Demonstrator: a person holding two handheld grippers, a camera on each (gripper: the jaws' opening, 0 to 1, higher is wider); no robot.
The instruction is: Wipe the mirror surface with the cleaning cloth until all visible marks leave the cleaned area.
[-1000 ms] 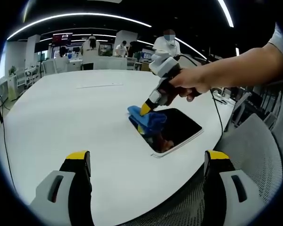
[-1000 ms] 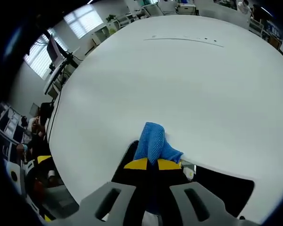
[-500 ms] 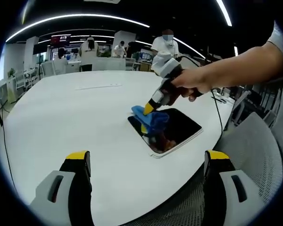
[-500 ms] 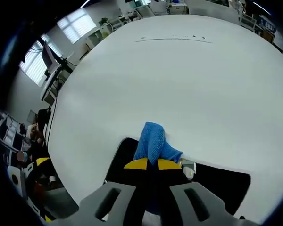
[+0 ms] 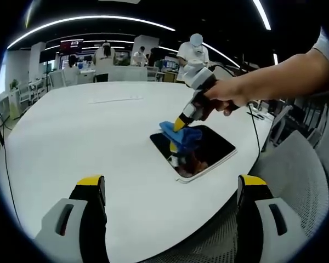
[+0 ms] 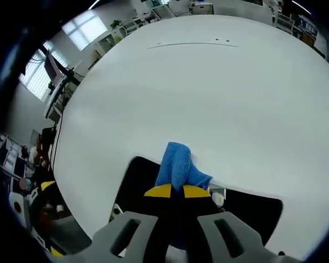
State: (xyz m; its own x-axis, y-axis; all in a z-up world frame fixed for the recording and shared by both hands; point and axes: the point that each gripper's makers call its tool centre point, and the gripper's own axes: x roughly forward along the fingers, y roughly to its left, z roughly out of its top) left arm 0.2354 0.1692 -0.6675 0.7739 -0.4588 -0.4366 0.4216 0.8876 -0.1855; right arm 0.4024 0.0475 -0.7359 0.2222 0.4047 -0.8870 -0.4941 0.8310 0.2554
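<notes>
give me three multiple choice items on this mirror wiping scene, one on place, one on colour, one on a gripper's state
1. Where does the mirror lie?
A. near the table's edge by the person
B. at the table's far side
C. on a chair

2. What colour is the cleaning cloth?
A. white
B. blue
C. red

3. How does the left gripper stand?
A. shut on the cloth
B. pressed on the mirror
C. open, holding nothing

Answers:
1 A: the dark mirror sits by the near rim of the white table.
2 B: the right gripper view shows blue fabric.
3 C: its jaws stand wide apart; the right gripper is the one pinching the cloth.
</notes>
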